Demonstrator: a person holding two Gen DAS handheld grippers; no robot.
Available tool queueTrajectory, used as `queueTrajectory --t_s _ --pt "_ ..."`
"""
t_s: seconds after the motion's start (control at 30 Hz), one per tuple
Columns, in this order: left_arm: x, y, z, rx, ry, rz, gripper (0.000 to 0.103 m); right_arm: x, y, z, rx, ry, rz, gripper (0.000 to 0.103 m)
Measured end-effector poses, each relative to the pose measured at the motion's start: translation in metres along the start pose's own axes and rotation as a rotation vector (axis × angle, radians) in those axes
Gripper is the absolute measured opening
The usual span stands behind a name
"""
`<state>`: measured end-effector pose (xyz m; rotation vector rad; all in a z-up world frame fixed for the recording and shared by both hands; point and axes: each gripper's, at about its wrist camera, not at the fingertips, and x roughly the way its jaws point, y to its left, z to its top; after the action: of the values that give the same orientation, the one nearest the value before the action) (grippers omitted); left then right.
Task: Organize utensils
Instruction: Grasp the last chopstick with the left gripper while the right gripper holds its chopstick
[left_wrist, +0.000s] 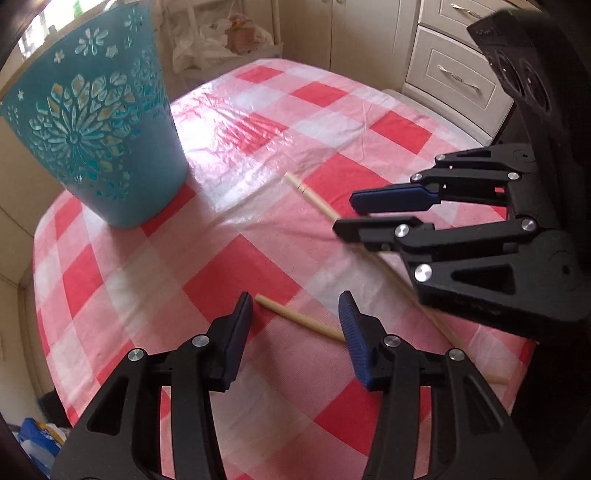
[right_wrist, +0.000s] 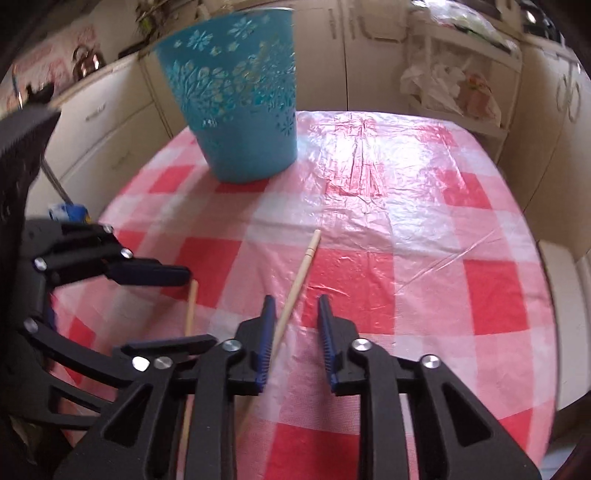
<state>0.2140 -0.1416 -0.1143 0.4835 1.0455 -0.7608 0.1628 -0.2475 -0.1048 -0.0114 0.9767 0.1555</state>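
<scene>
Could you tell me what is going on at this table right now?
A person is working with two handheld grippers to tidy a pair of chopsticks into a teal basket on a red checked tablecloth. The left gripper is open around the nearer chopstick, and the right gripper is open around the longer chopstick. Neither is gripped yet; both lie flat on the cloth. The basket stands upright at the far side.
</scene>
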Motion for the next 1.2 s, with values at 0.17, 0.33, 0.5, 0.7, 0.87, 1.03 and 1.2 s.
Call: queueTrajectory --t_s 0.17,0.33,0.5,0.7,0.87,1.03,1.2 --pt "0.0 -0.006 -0.006 -0.125 0.048 -0.015 0.07 -0.002 -0.009 -0.004 0.002 0.015 -0.001 0.011" --pt "0.0 -0.02 -0.007 -0.044 -0.033 0.026 0.048 -0.004 -0.013 -0.004 0.014 0.018 0.004 0.01" --pt "-0.007 -0.034 -0.013 0.443 -0.1 -0.01 0.046 -0.007 -0.022 -0.004 0.031 0.024 0.019 0.008" --pt "-0.011 -0.032 -0.01 0.749 -0.063 0.071 0.046 -0.007 -0.026 -0.003 0.047 0.029 0.04 0.008" --pt "-0.009 -0.022 0.008 0.584 0.041 0.146 0.052 -0.007 -0.03 -0.003 0.07 0.03 0.057 0.008" --pt "-0.029 0.032 0.008 -0.172 0.098 -0.059 0.079 -0.007 -0.031 -0.003 0.075 0.031 0.058 0.008" --pt "-0.032 0.028 -0.032 -0.447 0.114 0.032 0.084 -0.007 -0.032 -0.003 0.086 0.032 0.062 0.008"
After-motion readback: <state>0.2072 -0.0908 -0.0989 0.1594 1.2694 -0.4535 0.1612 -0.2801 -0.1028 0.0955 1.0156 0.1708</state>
